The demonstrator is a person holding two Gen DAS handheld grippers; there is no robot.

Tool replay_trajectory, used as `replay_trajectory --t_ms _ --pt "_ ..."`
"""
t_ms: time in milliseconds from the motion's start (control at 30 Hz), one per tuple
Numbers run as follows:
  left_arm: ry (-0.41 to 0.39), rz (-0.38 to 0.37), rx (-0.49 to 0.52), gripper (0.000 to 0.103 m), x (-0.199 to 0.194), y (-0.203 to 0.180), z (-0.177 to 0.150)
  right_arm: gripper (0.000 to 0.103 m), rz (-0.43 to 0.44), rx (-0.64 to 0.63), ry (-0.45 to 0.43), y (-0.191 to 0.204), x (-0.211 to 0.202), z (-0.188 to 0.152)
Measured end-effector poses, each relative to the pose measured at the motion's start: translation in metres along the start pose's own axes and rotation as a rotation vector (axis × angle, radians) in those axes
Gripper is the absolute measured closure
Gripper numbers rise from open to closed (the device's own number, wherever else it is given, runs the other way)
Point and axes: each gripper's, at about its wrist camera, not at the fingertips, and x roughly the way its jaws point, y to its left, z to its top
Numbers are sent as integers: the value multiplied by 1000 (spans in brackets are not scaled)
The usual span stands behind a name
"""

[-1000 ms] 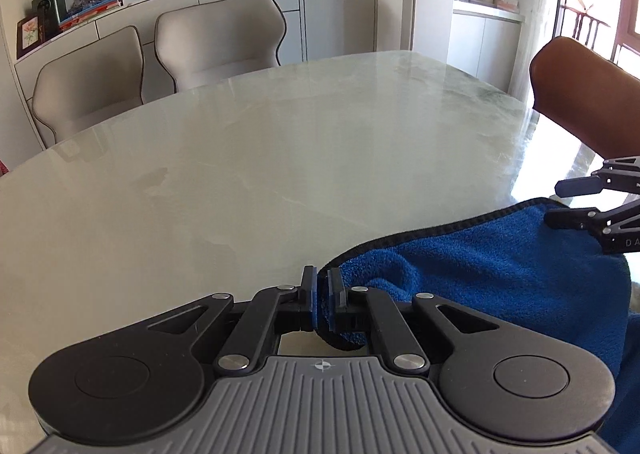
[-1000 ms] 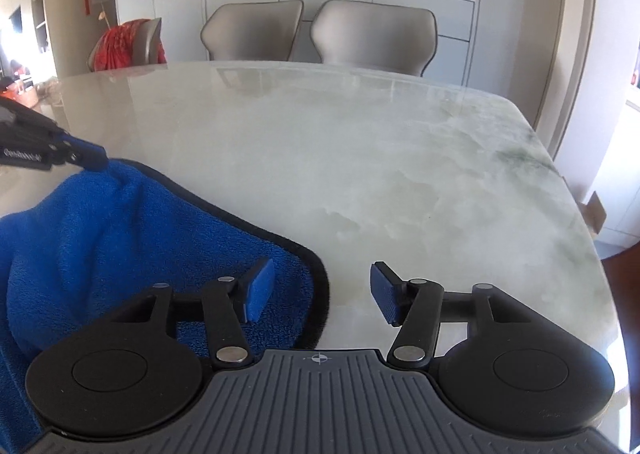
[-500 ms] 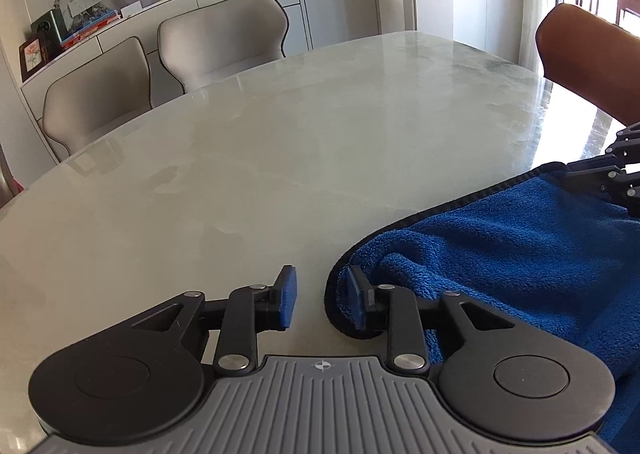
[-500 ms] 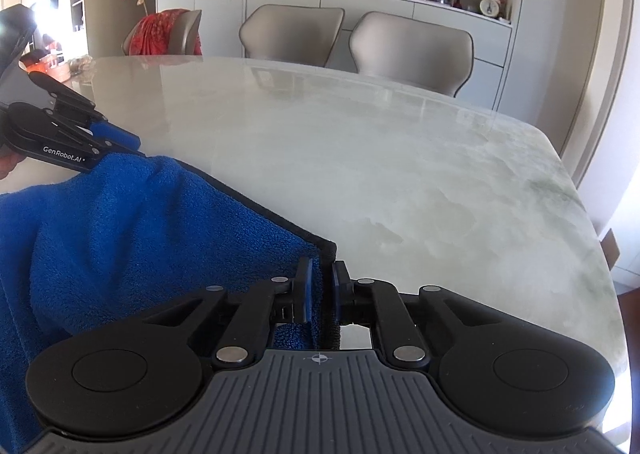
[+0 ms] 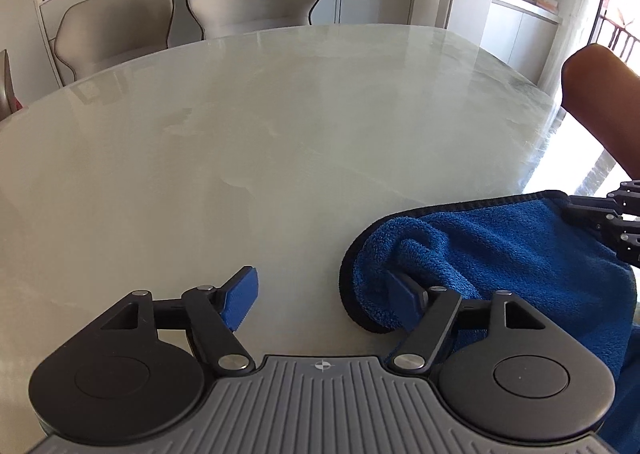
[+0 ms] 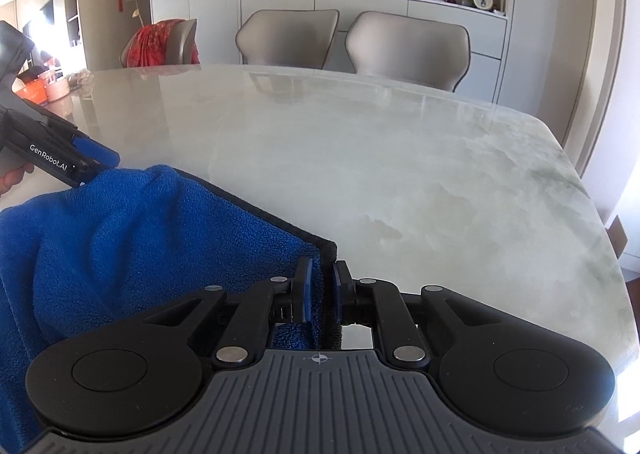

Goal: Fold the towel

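Observation:
A blue towel (image 5: 500,250) with a dark hem lies rumpled at the near edge of the pale marble table (image 5: 280,134). My left gripper (image 5: 320,294) is open; the towel's corner drapes against its right finger, and the left finger is over bare table. My right gripper (image 6: 321,290) is shut on the towel's (image 6: 140,238) other near corner, with the hem pinched between the pads. The left gripper also shows at the left edge of the right wrist view (image 6: 80,158), and the right gripper's fingers at the right edge of the left wrist view (image 5: 608,214).
Two beige chairs (image 6: 348,42) stand at the table's far side, in front of a white sideboard (image 6: 400,6) with a vase and ornaments. A brown chair back (image 5: 600,102) is at the right. A chair with red cloth (image 6: 160,42) stands at the far left.
My left gripper has opened and let go of its towel corner, which now rests against its right finger. My right gripper went from open to shut on its towel corner.

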Motion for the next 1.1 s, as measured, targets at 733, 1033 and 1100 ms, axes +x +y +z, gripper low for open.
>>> replay_trajectory --t_ms 733,1033,1100 --pt "-169 111 18 99 -42 11 42 92 -22 53 -231 -22 -9 69" --pt "-166 170 20 98 -16 15 51 92 -109 -2 -215 -21 35 85" --pt "-163 184 42 98 -5 12 48 92 -140 -26 -192 -19 46 81"
